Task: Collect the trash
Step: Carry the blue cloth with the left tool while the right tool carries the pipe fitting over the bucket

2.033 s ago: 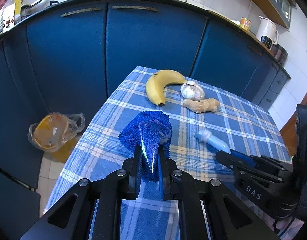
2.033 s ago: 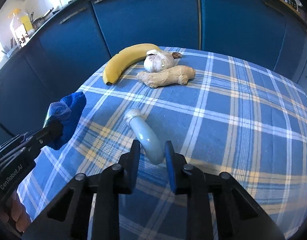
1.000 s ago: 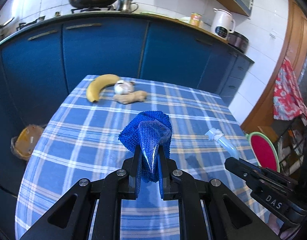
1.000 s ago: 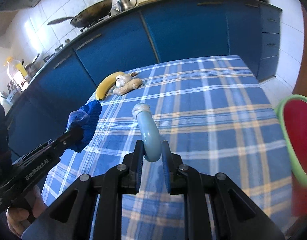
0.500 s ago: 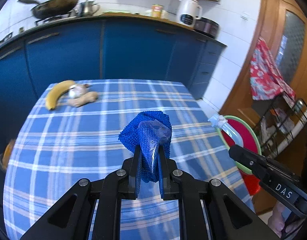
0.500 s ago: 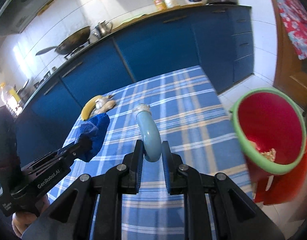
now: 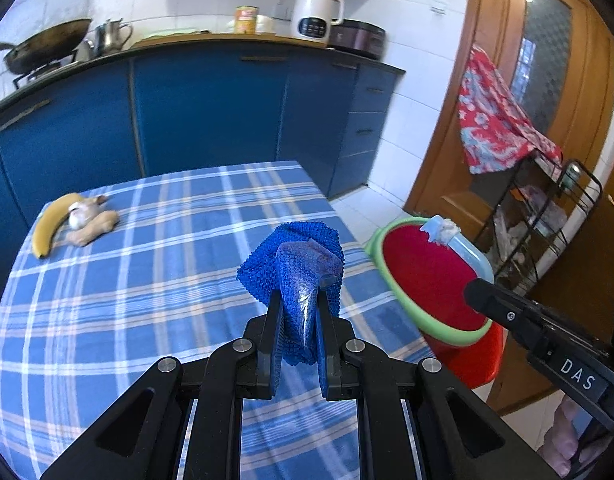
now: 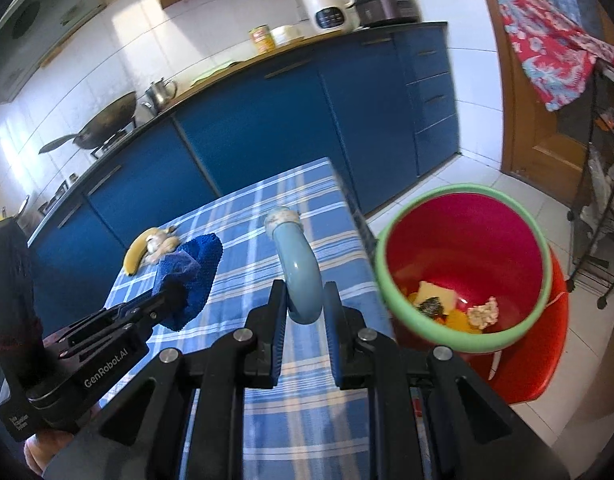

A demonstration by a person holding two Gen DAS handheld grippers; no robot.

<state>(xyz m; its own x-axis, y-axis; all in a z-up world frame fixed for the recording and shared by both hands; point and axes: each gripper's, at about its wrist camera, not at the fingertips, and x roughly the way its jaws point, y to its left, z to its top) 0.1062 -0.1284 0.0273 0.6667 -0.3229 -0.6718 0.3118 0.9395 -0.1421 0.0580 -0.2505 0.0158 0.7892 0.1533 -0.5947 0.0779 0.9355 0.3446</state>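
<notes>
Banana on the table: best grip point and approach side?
Grip the banana mid-body across its narrow width, coming from above on its outer curve, the table-edge side. It lies flat, and the garlic and ginger crowd its inner curve.

The bin (image 8: pixel 463 268) mouth gapes unobstructed beside the counter (image 8: pixel 307 240) edge; a wire rack (image 8: pixel 599 208) stands beyond it.

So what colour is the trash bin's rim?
Light green, around a red bin; clearest in the right wrist view.
</notes>
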